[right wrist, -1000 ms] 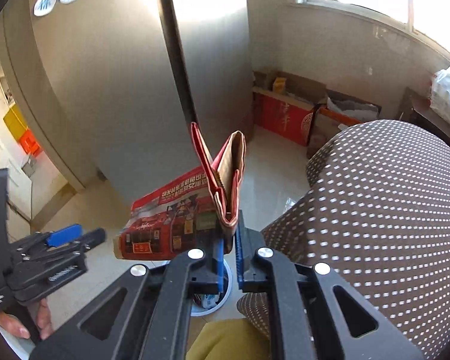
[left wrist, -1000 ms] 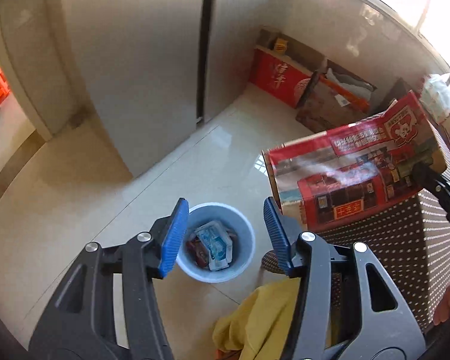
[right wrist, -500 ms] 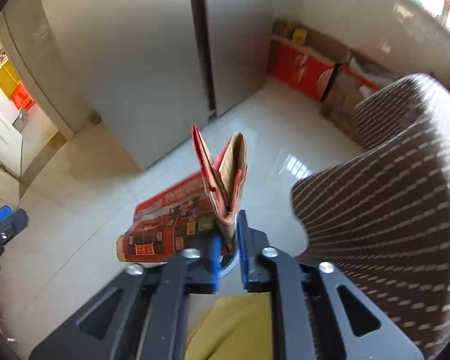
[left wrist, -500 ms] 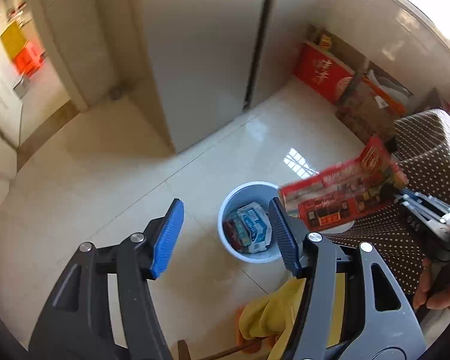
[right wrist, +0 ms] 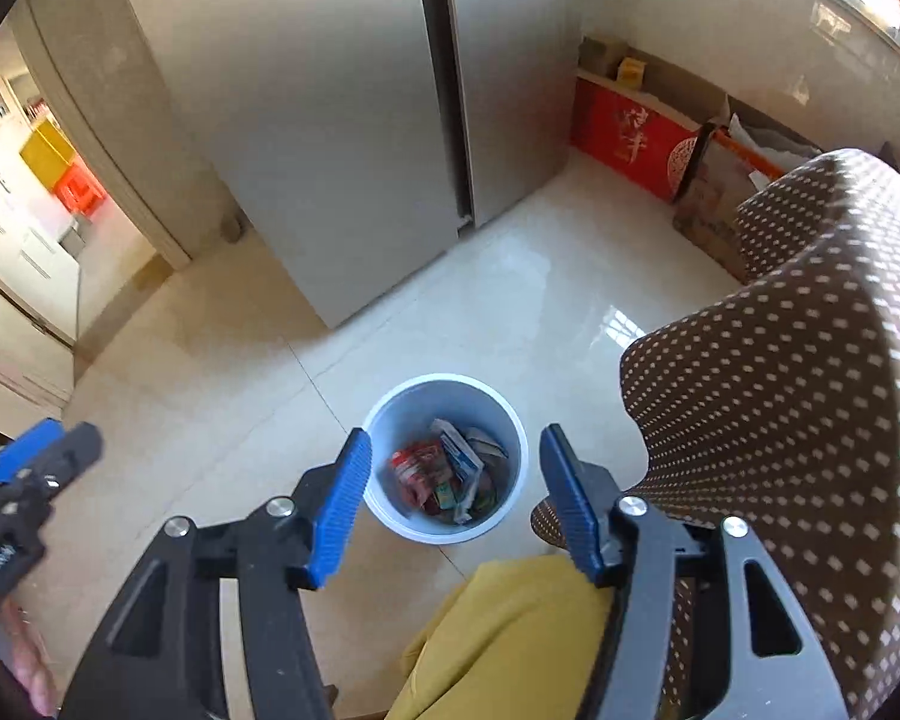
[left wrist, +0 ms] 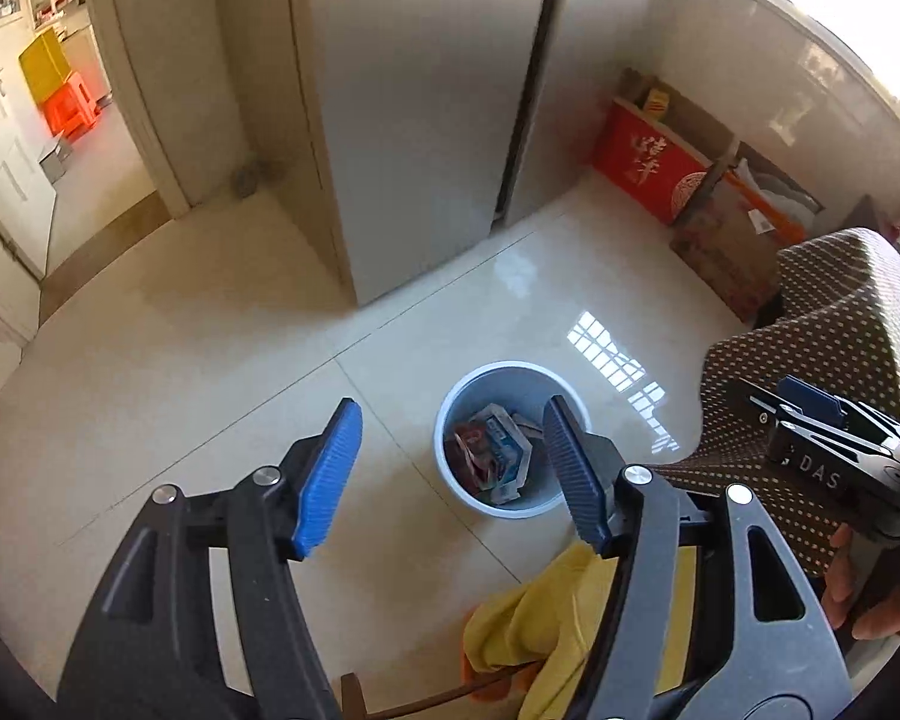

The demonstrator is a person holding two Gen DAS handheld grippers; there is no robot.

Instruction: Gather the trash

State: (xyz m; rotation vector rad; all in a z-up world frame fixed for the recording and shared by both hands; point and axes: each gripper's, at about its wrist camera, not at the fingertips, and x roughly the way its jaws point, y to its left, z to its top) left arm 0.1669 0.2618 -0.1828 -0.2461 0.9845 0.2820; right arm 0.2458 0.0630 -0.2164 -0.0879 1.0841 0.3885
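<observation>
A light blue trash bin [left wrist: 462,384] stands on the tiled floor and holds several wrappers and a crushed red carton [right wrist: 420,471]; it also shows in the right wrist view [right wrist: 444,387]. My left gripper [left wrist: 450,474] is open and empty, high above the bin and a little to its left. My right gripper [right wrist: 453,501] is open and empty, directly above the bin. In the left wrist view the right gripper [left wrist: 810,420] shows at the right edge. In the right wrist view the left gripper [right wrist: 36,450] shows at the left edge.
A brown dotted tablecloth [right wrist: 810,360] hangs at the right, close to the bin. A yellow cloth [right wrist: 510,630] lies below the grippers. A grey fridge [left wrist: 426,90] stands behind. Red and brown boxes [left wrist: 648,156] line the far wall. A doorway [left wrist: 60,120] opens at the left.
My right gripper held the red carton over the bin and has opened. The carton now lies in the bin. Both grippers have risen higher above the floor.
</observation>
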